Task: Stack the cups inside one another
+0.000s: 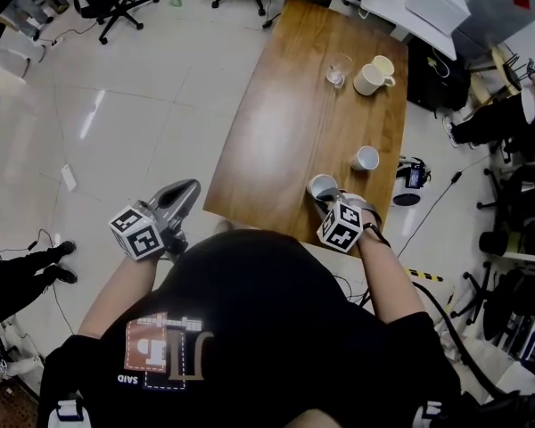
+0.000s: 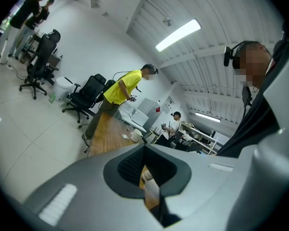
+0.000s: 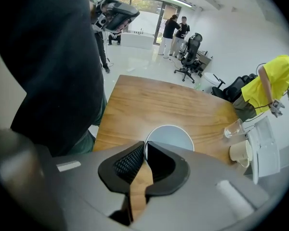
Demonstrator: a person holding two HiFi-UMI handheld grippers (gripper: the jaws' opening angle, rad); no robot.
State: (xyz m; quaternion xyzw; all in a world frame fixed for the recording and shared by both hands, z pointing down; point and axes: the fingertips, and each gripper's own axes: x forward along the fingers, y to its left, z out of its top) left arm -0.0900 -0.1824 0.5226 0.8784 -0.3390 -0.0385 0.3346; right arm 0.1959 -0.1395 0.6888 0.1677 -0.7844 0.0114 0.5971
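Past the person's black shirt (image 1: pixel 250 328), the right gripper (image 1: pixel 326 200) is clamped on the rim of a white cup (image 1: pixel 320 185) at the table's (image 1: pixel 285 114) near edge. A second white cup (image 1: pixel 366 158) is set by the right edge; the left gripper (image 1: pixel 191 188) is held closed and empty off the near left corner.

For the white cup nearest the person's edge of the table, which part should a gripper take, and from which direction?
The near rim wall, from steeply above, one jaw inside, one outside. The white cup stands upright on the table, mouth open, and its thin wall suits a narrow pinch. The right gripper is closed on that rim this way.
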